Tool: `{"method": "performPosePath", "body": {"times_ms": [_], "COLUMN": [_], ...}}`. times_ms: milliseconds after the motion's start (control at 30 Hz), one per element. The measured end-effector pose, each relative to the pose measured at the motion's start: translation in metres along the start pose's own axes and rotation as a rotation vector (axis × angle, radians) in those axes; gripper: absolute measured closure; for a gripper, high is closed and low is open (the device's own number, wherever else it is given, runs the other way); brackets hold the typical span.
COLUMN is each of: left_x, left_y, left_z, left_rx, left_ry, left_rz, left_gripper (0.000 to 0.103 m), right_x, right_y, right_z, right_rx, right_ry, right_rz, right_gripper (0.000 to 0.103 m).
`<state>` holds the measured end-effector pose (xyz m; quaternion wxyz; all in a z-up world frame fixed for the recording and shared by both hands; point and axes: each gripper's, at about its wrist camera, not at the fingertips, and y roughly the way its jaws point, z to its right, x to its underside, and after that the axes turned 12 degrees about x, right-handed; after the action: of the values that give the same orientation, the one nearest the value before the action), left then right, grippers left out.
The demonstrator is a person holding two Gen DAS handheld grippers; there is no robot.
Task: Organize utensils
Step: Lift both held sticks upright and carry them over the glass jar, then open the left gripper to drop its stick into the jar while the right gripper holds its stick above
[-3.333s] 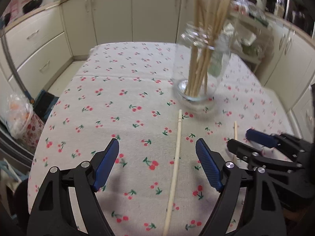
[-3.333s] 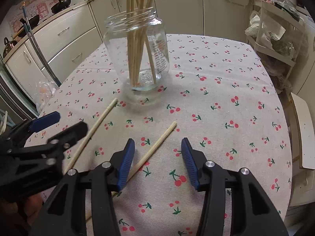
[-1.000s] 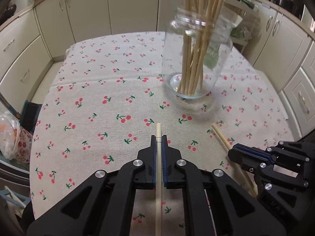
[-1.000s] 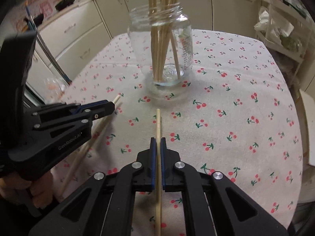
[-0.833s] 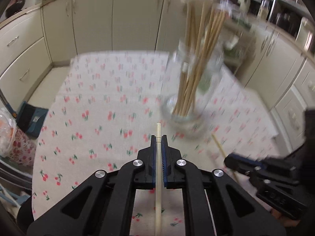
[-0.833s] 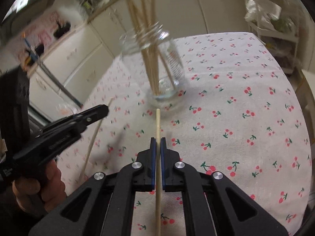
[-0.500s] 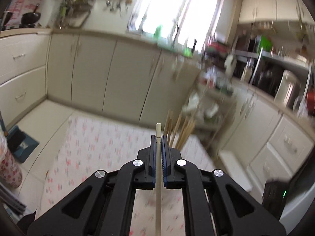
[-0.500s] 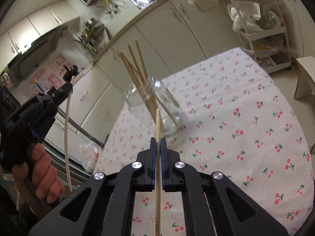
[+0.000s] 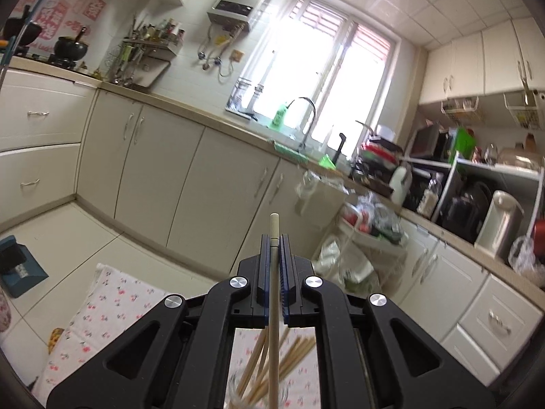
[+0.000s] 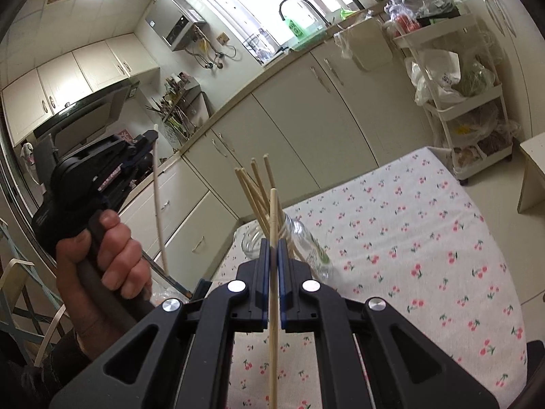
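Both chopsticks have come up off the table since the earlier frames, each now held aloft.

The left fingers [image 9: 273, 242] are clamped tight on a chopstick [image 9: 273, 293], the right fingers [image 10: 271, 248] on another chopstick [image 10: 273, 306]. Both sticks hang above the jar [image 10: 299, 242] on the table [image 10: 425, 255]. The jar already holds a bundle; these two seemingly remain to go in.

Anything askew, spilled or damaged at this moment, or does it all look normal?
Nothing stands out. The left gripper and right gripper are each shut on one chopstick, both intact. The glass jar stands on the cherry-print tablecloth, chopsticks fanned inside, nothing spilled.
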<state>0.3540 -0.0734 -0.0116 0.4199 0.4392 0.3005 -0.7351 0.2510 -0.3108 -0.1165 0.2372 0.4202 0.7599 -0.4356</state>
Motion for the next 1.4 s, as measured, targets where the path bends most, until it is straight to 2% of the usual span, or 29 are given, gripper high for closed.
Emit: {"method": "performPosePath", "body": {"times_ms": [233, 600, 1067, 1400], "left_x": [0.002, 0.030, 0.058, 0.077], "left_y": [0.034, 0.066, 0.065, 0.059], "left_z": [-0.007, -0.020, -0.017, -0.014], "left_rx": [-0.048, -0.091, -0.106, -0.110], "left_ry": [-0.010, 0.011, 0.084, 0.127], "left_rz": [0.086, 0.114, 0.125, 0.095], "left_gripper": [0.098, 0.098, 0.098, 0.098], "right_x": [-0.008, -0.003, 0.003, 0.005], "right_y": [0.015, 0.030, 0.033, 0.034], "right_z": [0.008, 0.030, 0.032, 0.033], "right_rx": [-0.019, -0.028, -0.042, -0.036], "right_ry": [0.006, 0.060, 0.081, 0.086], "right_rz": [0.037, 0.032, 0.015, 0.011], "right_gripper": [0.098, 0.098, 0.098, 0.098]}}
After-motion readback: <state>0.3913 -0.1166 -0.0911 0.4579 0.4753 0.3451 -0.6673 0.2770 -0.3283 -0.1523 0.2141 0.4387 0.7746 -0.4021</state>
